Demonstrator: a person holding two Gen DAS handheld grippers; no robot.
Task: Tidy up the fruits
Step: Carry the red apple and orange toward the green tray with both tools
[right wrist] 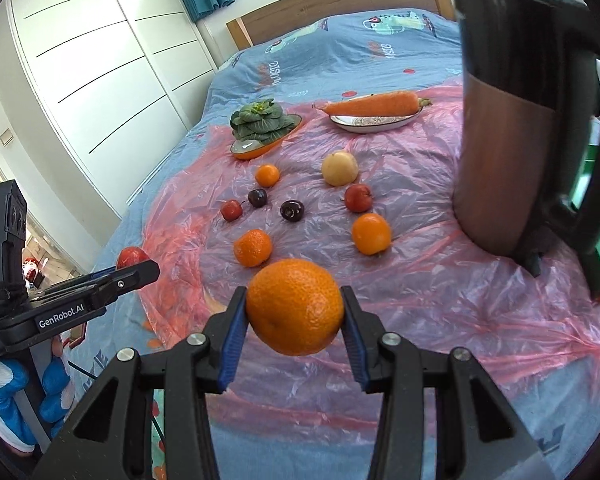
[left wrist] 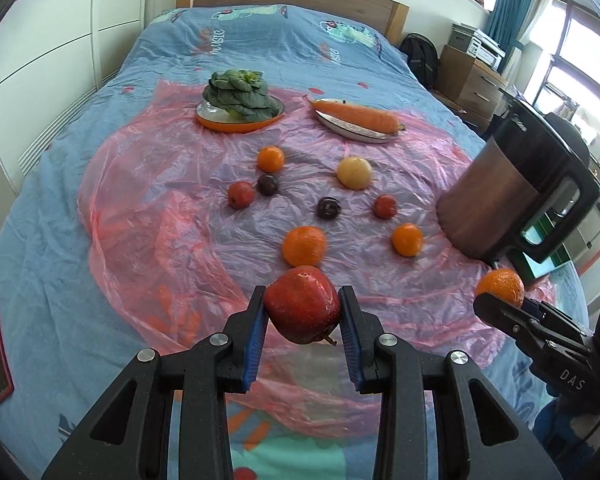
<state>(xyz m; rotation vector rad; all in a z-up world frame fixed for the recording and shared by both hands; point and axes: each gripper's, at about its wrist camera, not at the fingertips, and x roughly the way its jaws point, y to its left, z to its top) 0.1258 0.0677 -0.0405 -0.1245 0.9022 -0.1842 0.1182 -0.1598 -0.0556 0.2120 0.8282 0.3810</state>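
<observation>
Left gripper: fingers clamp a red apple above the pink plastic sheet on the bed. Right gripper: fingers clamp a large orange; the remaining fruits lie on the sheet toward 12 o'clock, the kettle at 2 o'clock.

Right hand-held gripper clamps orange above pink sheet.

Both tongs level and clamped — left tongs, right tongs.

Bright daylight from window, soft shadows, sharp focus, strong fisheye bending, dark vignetted corners
</observation>
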